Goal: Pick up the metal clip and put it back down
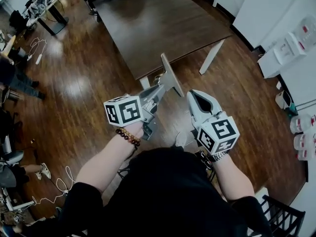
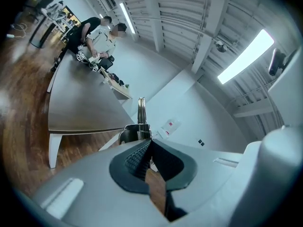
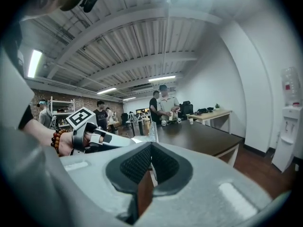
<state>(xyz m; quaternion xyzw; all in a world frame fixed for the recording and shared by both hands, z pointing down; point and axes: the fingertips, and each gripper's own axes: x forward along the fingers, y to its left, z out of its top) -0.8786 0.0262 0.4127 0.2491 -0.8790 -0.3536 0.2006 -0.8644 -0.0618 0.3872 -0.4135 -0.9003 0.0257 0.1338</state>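
Pick-up done: left tool (image 1: 165, 86) is clamped narrow on the metal clip (image 1: 171, 74), which is in the air short of the dark counter (image 1: 158, 23) at 12 o'clock. Right tool (image 1: 196, 98) is closed, apparently empty. Put-down remains.

Black sleeves (image 1: 85, 200), brown bead bracelet (image 1: 128, 137)

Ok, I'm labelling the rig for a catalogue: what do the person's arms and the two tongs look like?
The left tongs and right tongs are pale grey plastic with dark ribbed pads; each carries a white cube with black square markers. Short black sleeves; a bead bracelet on the left wrist, a metal wristband on the right.
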